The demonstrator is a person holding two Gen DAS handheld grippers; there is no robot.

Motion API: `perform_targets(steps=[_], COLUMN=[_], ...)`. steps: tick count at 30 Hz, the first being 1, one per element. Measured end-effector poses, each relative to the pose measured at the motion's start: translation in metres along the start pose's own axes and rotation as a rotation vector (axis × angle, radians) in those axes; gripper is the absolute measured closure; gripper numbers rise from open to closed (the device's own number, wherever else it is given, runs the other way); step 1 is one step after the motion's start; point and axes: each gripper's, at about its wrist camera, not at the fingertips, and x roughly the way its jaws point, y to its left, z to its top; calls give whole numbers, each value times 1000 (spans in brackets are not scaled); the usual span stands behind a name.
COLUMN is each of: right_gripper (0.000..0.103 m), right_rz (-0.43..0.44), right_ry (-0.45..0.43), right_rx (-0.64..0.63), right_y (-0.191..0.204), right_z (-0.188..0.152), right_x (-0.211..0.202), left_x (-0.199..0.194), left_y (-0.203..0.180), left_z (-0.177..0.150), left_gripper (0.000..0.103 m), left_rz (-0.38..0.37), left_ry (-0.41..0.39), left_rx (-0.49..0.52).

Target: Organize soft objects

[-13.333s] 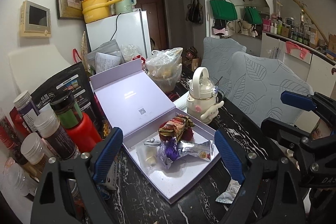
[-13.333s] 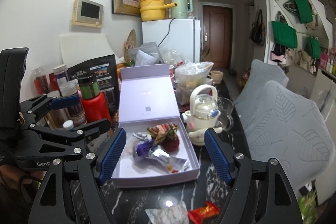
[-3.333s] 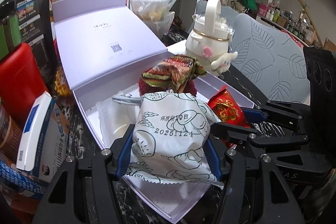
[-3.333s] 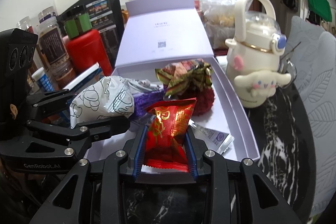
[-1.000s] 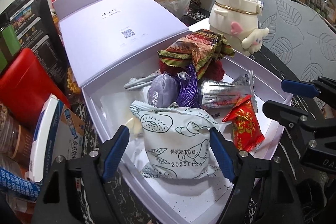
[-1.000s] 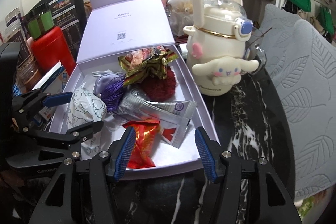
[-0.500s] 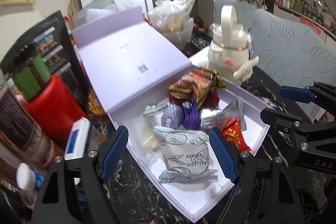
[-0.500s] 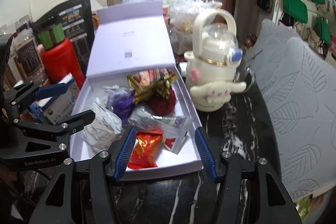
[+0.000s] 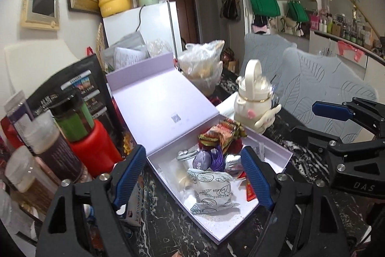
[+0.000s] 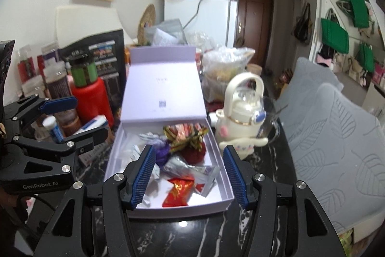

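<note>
An open lilac box (image 9: pixel 276 151) (image 10: pixel 223 187) lies on the dark marble table with its lid leaning back. Inside it lie a white printed snack bag (image 9: pixel 213 192), a red packet (image 10: pixel 179 189) (image 9: pixel 250 190), a silver packet (image 10: pixel 190 169), a purple pouch (image 9: pixel 203 157) (image 10: pixel 162 148) and a striped wrapper on a dark red ball (image 10: pixel 190 136). My left gripper (image 9: pixel 195 176) hangs above the box's near end, jaws opening, nothing between them. Over the front edge my right gripper (image 10: pixel 189 175) stands open and holds nothing.
A white character kettle (image 9: pixel 252 100) (image 10: pixel 243 122) stands right of the box. Jars and a red canister (image 9: pixel 93 146) (image 10: pixel 91 98) crowd the left, with a small blue-white carton (image 10: pixel 92 124). Behind are a plastic bag (image 9: pixel 204 64), a fridge and grey leaf-patterned chairs (image 10: pixel 336 136).
Both grippers have risen and drawn back from the box, so its contents look smaller. The white bag and red packet stay lying in the box. The left jaws stand a little wider.
</note>
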Motion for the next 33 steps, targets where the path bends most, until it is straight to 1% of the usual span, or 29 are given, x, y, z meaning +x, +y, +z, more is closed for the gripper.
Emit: perform_targets(steps=[1, 3, 4, 7, 13, 16, 19, 24, 28, 33], right_gripper=[41, 39, 38, 33, 22, 21, 21, 20, 18, 18], right_rz=[2, 1, 0, -15, -26, -30, -40, -72, -89, -110], right_ry=[-11, -30, -37, -61, -108, -135, -157, -165, -164, -145], right_rx=[0, 2, 2, 4, 9, 17, 23, 36, 44, 55], right_y=[1, 3, 3, 6, 10, 14, 17, 26, 32, 39], right_z=[2, 4, 5, 7, 5, -1, -8, -20, -32, -48], right_x=[-5, -14, -18, -34, -63, -78, -92, -109, -116, -117], left_x=[-7, -16, -24, -38, -67, -79, -91, -100, -104, -103], left_y=[1, 0, 0, -2, 0, 0, 2, 6, 7, 9], left_z=[2, 3, 3, 4, 3, -1, -8, -21, -34, -52], left_gripper=[12, 3, 3, 3, 3, 3, 3, 3, 3, 3], left_rz=[-2, 2, 12, 22, -5, -7, -10, 3, 15, 13], left_ry=[-12, -36, -57, -79, -108, -123, -120, -108, -99, -62], left_rx=[-5, -8, -5, 1, -25, -24, -40, -58, -67, -91])
